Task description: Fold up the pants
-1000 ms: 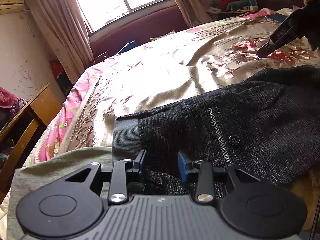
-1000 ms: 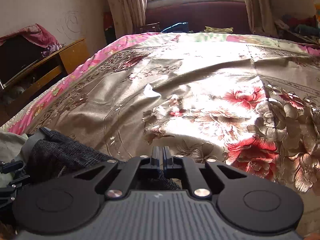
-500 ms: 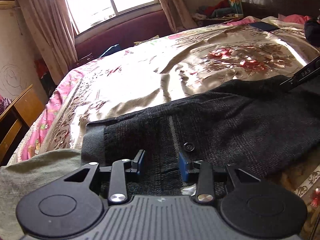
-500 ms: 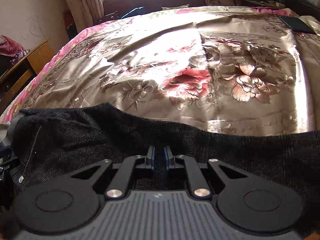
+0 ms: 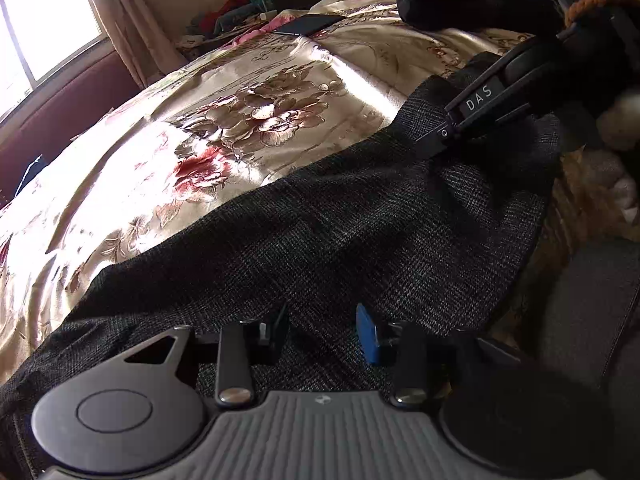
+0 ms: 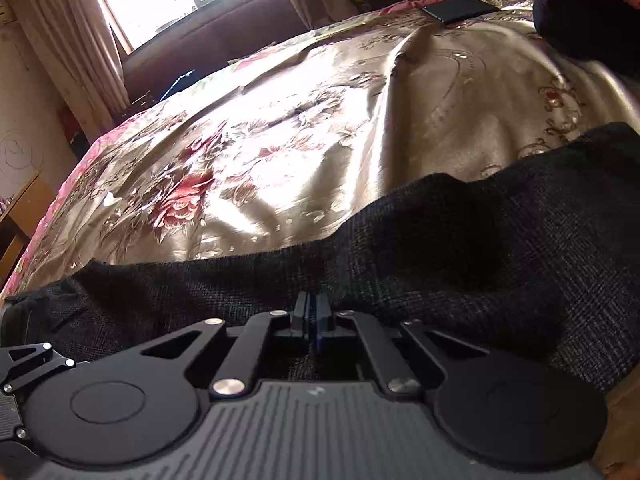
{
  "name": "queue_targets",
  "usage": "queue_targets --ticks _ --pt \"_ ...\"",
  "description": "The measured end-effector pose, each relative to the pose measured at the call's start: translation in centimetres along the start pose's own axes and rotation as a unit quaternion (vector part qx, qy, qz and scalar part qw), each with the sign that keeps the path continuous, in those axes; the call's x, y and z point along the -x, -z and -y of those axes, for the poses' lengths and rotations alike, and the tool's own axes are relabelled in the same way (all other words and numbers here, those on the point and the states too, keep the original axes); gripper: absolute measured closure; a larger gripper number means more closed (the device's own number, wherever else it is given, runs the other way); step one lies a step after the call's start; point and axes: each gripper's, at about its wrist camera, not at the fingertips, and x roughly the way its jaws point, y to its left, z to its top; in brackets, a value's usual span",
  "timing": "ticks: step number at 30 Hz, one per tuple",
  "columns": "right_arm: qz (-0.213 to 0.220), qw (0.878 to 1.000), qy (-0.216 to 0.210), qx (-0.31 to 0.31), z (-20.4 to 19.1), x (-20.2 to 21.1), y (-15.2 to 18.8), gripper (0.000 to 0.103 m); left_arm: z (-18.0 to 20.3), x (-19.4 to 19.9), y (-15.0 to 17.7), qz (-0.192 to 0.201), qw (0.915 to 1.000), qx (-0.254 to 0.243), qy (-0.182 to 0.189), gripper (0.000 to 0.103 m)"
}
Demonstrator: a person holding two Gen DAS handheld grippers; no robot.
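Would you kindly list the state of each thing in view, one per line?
pants: spread lengthwise along the near bed edge, wrinkled
left gripper: open, over the pants
right gripper: shut, whether on cloth cannot be told
bedspread: rumpled, sunlit
phone: lying flat, screen dark

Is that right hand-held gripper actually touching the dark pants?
Touching. In the left wrist view, the right hand-held gripper presses into the pants, and the cloth puckers there. The right wrist view shows its jaws shut.

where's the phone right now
The phone lies flat on the floral bedspread at the bed's far end, upper right in the right wrist view, left of a black bundle.
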Motion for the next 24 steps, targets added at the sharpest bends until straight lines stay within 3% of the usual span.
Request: queue_targets --ticks 2,6,7,8,12,17,20,24 --pt "0.015 1.000 0.021 0.008 1.6 0.8 -0.2 0.103 0.3 0.0 -1.0 0.003 0.9999 0.004 0.015 0.053" --pt "0.038 0.997 0.042 -0.059 6.8 2.8 -0.5 0.103 1.9 -0.9 -2.8 0.006 0.9998 -0.019 0.008 0.053" --pt "0.047 0.995 0.042 -0.081 8.1 3.5 -0.5 0.097 2.3 -1.2 -3.2 0.007 0.9997 -0.023 0.008 0.053" --pt "0.058 0.990 0.064 -0.112 9.9 4.8 -0.4 0.087 2.7 -1.5 -3.7 0.006 0.9996 -0.025 0.008 0.053" --pt "0.104 0.972 0.089 -0.189 15.2 8.8 0.8 0.089 3.5 -2.6 -5.4 0.008 0.9997 -0.019 0.015 0.053" --pt "0.126 0.953 0.144 -0.235 19.7 11.2 1.6 0.079 5.1 -3.5 -7.2 0.015 0.9988 -0.041 0.022 0.053" --pt "0.129 0.949 0.114 -0.264 21.0 10.9 2.2 0.078 6.1 -4.0 -7.9 0.010 0.9982 -0.040 0.043 0.051" --pt "0.143 0.945 0.097 -0.277 21.1 11.3 2.5 0.073 7.4 -4.2 -8.1 0.014 0.9974 -0.066 0.025 0.051"
